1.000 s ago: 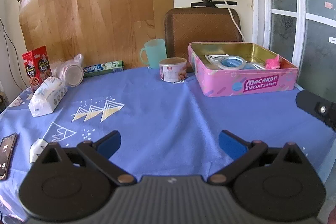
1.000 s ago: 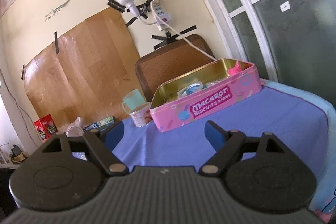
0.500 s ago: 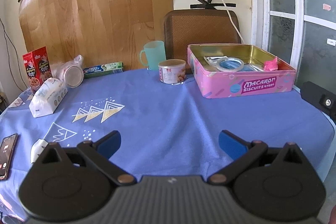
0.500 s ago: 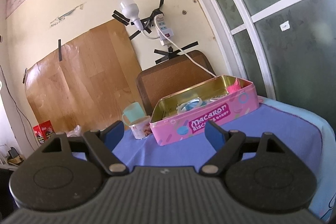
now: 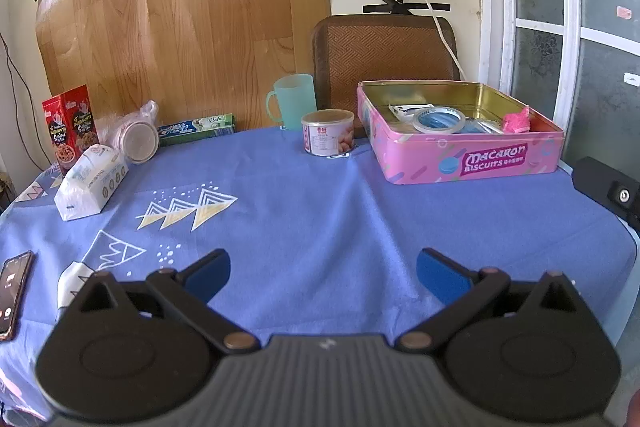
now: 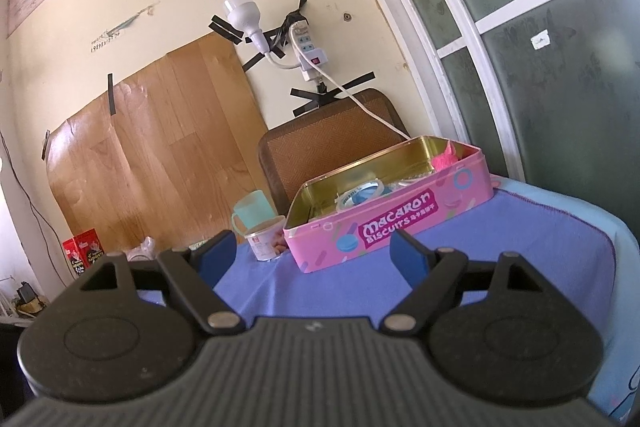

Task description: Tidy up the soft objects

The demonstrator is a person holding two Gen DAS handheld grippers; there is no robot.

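Both cameras now sit slightly farther back and higher than a second ago, the pink tin smaller in each view. Nearest the lens, the left claw (image 5: 323, 269) hangs above the blue cloth of the counter (image 5: 320, 211), its blue fingers spread wide with nothing between them. The right claw (image 6: 311, 254) is likewise spread and empty, tilted upward toward the wall. At 9 o'clock in the left view a phone (image 5: 12, 293) lies at the counter edge. Farther out, at 10 o'clock, a white soft tissue pack (image 5: 90, 181) rests on the cloth, just in front of a red snack box (image 5: 72, 129) and a bagged round container (image 5: 138, 141). Beyond it, a green toothpaste box (image 5: 196, 129) lies along the far edge. Near 12 o'clock stands a small can (image 5: 328, 133), with a mint cup (image 5: 292, 99) just behind it. At 1 o'clock the open pink macaron tin (image 5: 472, 163) holds a roll of tape (image 5: 439, 119) and, in its far right corner, a pink soft object (image 5: 518, 121). Behind everything stand a brown chair back (image 5: 384, 55) and a wood-pattern sheet (image 5: 180, 27) taped to the wall.
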